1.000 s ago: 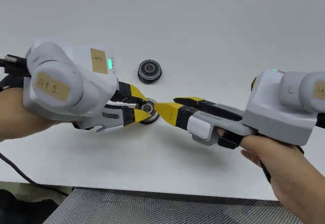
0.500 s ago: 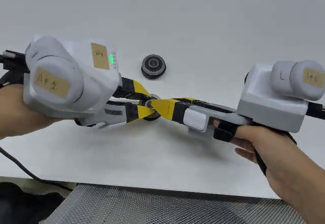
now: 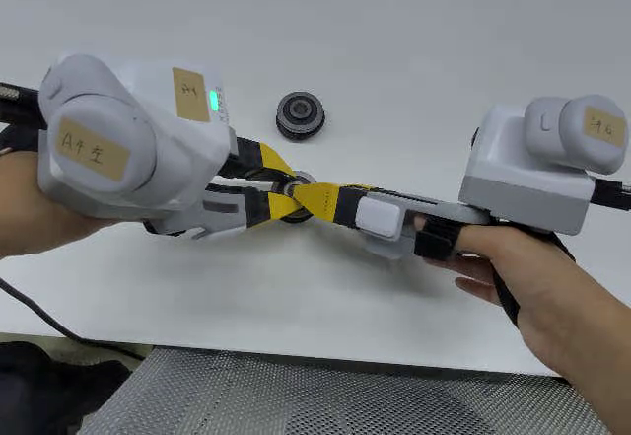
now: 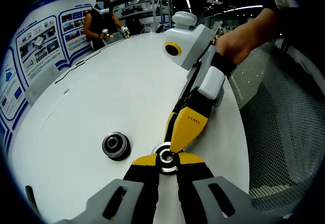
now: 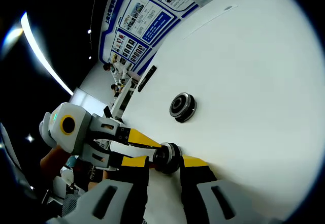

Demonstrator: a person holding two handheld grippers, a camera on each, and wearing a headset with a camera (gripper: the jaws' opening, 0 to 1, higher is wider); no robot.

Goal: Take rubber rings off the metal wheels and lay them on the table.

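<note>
Left hand-held gripper (image 4: 166, 160) and right hand-held gripper (image 5: 165, 163) clamp wheel (image 5: 167, 156).

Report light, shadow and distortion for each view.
Head view: even bright light, the table near washed out, soft shadow under the held wheel. Left gripper view: fisheye curves the table edge; loose wheel sharp. Right gripper view: rolled, a ceiling lamp smeared.
</note>
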